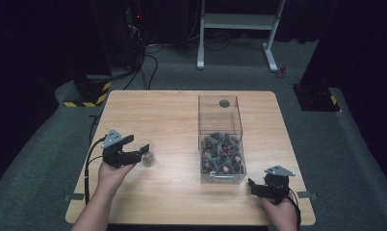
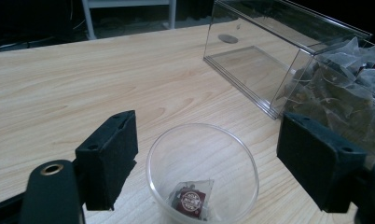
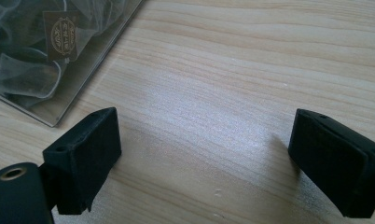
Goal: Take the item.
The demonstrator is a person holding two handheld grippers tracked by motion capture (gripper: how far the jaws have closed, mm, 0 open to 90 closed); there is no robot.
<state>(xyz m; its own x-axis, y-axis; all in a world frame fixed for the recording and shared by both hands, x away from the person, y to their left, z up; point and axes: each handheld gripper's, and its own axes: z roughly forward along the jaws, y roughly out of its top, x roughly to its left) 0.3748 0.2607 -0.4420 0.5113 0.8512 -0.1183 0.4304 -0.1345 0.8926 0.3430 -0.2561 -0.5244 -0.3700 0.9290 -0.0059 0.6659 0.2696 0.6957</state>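
A small clear plastic cup [image 2: 202, 170] stands on the wooden table [image 1: 172, 120], left of centre, with one tea bag [image 2: 191, 200] lying in its bottom. My left gripper [image 1: 139, 149] is open, its jaws set wide on either side of the cup [image 1: 147, 153] without pressing it. A clear plastic box [image 1: 221, 149] right of centre holds several mesh tea bags [image 1: 223, 154] with brown tags. My right gripper [image 1: 251, 185] rests low near the table's front right, open, with bare wood between its jaws. In the right gripper view its jaws [image 3: 204, 158] stand wide apart beside the box corner [image 3: 55, 65].
The box's open lid [image 1: 219, 115] stands upright behind it. A white desk frame [image 1: 237, 29] and cables lie on the grey floor beyond the table. Bare wood lies between the cup and the box.
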